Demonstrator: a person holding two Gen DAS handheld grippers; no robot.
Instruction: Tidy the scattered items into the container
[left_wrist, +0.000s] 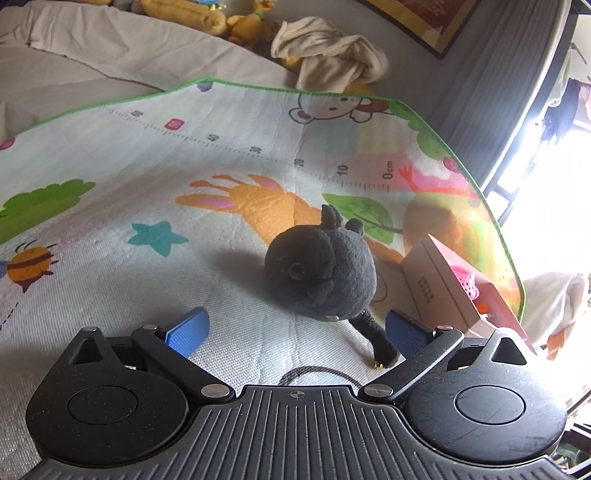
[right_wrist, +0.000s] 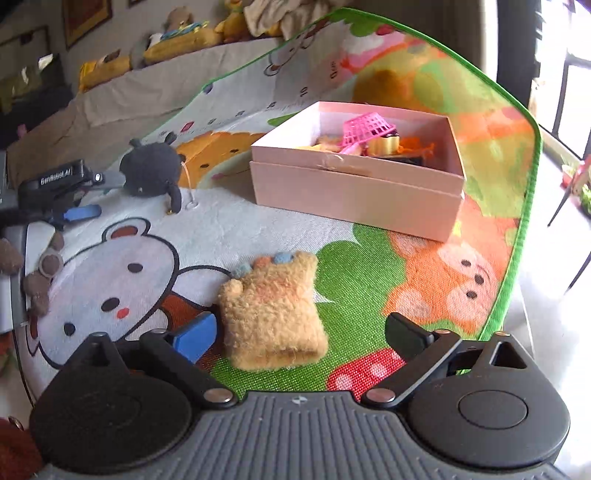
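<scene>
Reaching toward the black plush toy (left_wrist: 319, 273), the left gripper (left_wrist: 295, 332) hangs low over the play mat (left_wrist: 147, 166) with its jaws spread wide and nothing between the pads. The toy lies just ahead of the fingers, its thin dark tail trailing back toward the right-hand blue pad. The likely slip here is closing on that tail alone: the round body would then swing and could drop short of the container. A dark cord loop also lies on the mat close under the gripper and could get caught in a pinch.

Further right, the tan fuzzy mitten (right_wrist: 271, 314) lies flat on the mat between the spread fingers of the right gripper (right_wrist: 301, 336), whose pads do not press it. It is soft and low, so a shallow close may only pluck fluff or pinch the mat's surface with it.

Rightmost, the pink box (right_wrist: 354, 192) stands open, well beyond the mitten, already crowded with a pink basket and other small toys. A mitten dropped on that heap might slide over the wall.
</scene>
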